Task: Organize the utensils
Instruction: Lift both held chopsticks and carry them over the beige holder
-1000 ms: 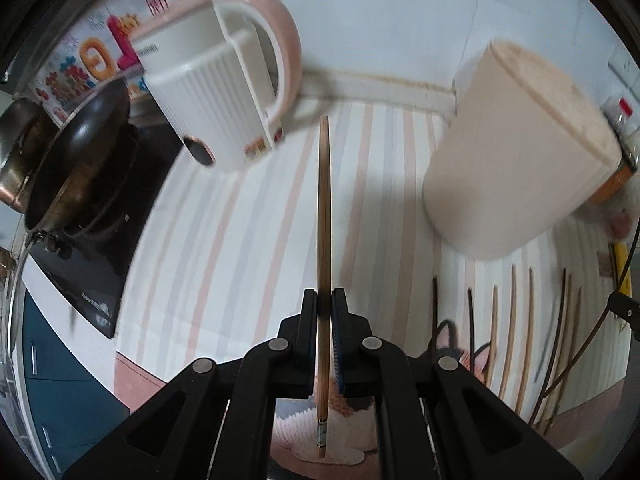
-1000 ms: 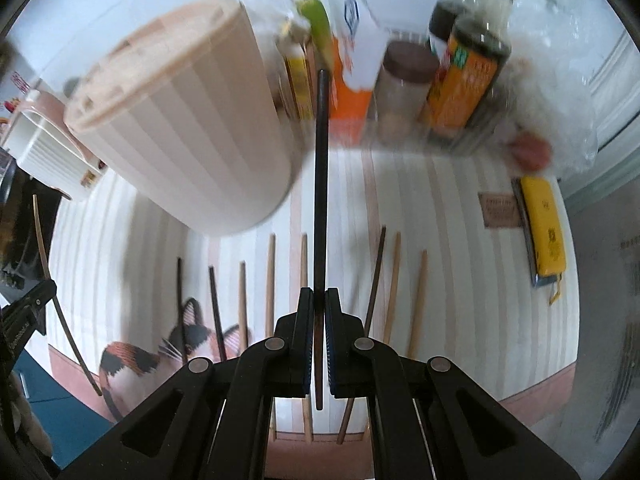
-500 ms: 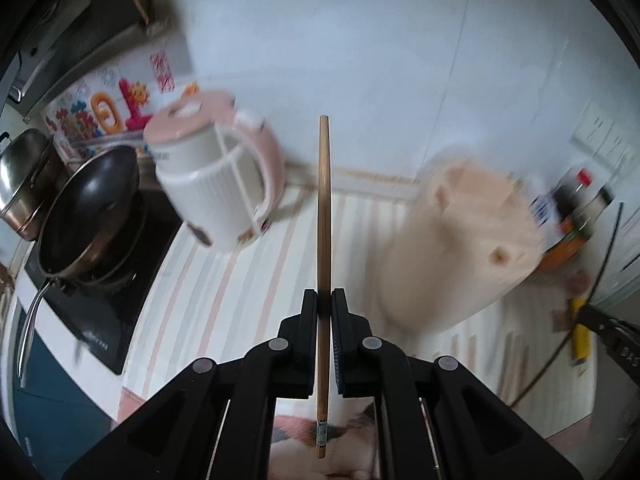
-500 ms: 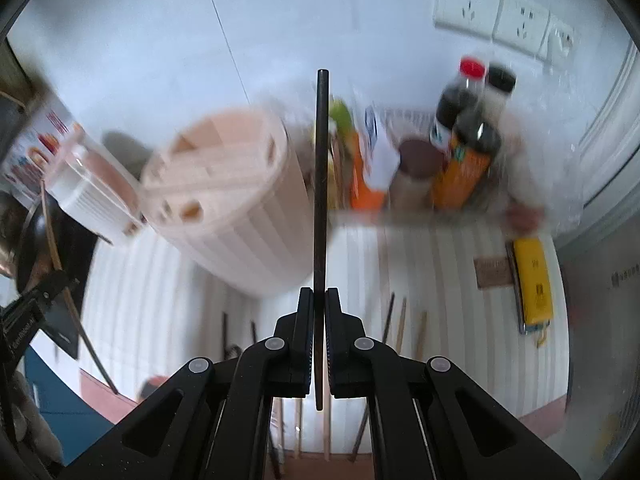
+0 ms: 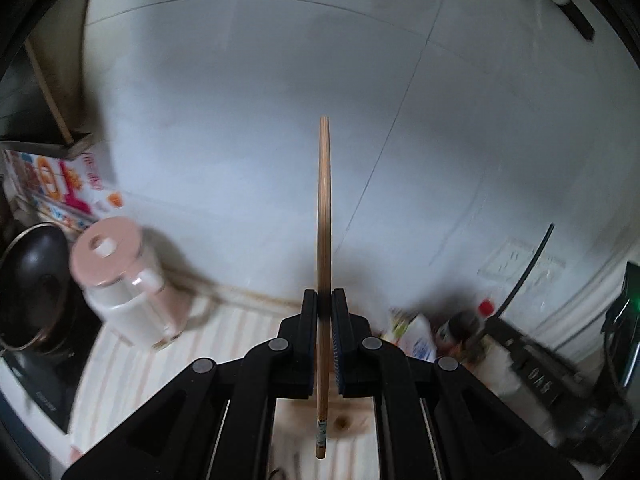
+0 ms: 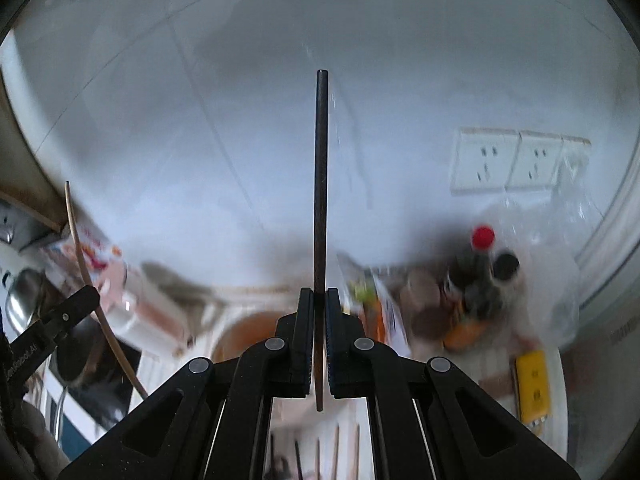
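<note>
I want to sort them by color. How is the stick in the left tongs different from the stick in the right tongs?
The left tongs pinch a light wooden chopstick, pale brown. The right tongs pinch a dark chopstick, almost black. The light wooden chopstick has a small label near its bottom end; the dark chopstick looks plain. Both are thin, straight, and point up toward the white wall.

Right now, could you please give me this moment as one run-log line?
left gripper: shut on wooden chopstick | right gripper: shut on black chopstick | both chopsticks aimed at wall
</note>
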{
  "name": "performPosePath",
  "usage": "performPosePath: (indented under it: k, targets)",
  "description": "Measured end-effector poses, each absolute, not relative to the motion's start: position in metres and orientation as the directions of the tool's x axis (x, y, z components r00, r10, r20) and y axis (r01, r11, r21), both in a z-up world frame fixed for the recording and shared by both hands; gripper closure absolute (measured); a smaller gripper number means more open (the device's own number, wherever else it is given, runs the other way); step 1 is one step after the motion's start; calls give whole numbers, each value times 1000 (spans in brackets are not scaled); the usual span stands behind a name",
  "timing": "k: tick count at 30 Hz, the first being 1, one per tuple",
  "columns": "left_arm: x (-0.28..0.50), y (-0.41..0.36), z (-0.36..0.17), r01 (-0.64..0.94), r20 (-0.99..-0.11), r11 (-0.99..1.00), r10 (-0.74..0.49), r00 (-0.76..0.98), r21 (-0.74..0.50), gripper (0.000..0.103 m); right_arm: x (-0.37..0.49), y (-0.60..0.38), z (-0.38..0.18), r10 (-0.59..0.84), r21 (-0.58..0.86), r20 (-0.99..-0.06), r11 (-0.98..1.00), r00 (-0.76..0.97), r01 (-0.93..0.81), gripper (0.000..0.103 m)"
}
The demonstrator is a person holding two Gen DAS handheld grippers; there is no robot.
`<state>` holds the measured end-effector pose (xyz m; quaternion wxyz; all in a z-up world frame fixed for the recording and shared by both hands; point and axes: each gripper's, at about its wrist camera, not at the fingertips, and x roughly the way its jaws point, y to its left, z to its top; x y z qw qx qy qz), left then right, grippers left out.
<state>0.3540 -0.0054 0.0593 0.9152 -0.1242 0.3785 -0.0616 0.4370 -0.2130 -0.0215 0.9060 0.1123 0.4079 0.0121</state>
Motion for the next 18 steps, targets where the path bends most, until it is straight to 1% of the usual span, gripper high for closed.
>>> performPosePath:
  k: [5, 10, 12, 18]
  targets:
    - [405, -12, 39, -4, -667, 947, -223, 711, -320, 99, 472, -209, -30, 133, 260, -720, 962, 681, 87, 98]
    - [434, -15, 1, -30, -719, 954, -206, 663, -300, 99, 500, -204, -62, 156, 289, -742, 952, 651, 101, 98]
    - [439, -15, -13, -35, -738, 957, -198, 645, -287, 99, 504, -202, -72, 172, 300, -755, 949, 633, 100, 98]
    - [441, -16, -31, -40, -749, 961, -187, 636, -274, 99, 506, -202, -98, 188, 294, -780, 952, 597, 84, 98]
